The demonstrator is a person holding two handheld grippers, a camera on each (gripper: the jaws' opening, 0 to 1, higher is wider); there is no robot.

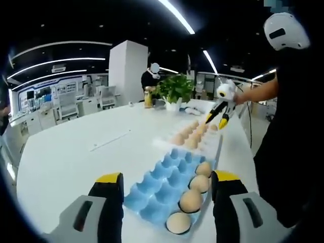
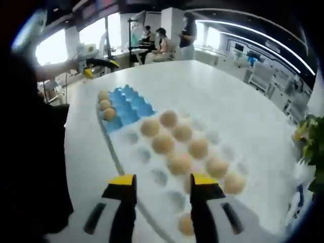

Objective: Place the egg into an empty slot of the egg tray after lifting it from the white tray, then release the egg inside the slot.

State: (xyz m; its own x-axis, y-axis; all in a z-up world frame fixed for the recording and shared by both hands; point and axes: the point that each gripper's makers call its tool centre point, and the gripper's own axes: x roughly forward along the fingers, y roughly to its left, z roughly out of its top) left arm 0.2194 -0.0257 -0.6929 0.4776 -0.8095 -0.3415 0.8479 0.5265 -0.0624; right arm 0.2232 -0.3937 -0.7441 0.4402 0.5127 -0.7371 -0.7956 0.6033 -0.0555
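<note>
Our right hand-held gripper (image 2: 162, 195) hangs wide and empty over the white tray (image 2: 152, 174). Eggs (image 2: 163, 144) sit there in cups: light, smooth, brittle, so we'd pinch one gently across its middle. Our left hand-held gripper (image 1: 167, 195) hovers wide over the blue tray (image 1: 162, 187).

Your left gripper view is sharp, lit by long ceiling light strips (image 1: 177, 15) that glow against a dark ceiling. Straight lines bow near the edges. Your right gripper view is softly blurred, with bright windows (image 2: 96, 35) washing out one side and pale glare across the white table (image 2: 223, 96)
</note>
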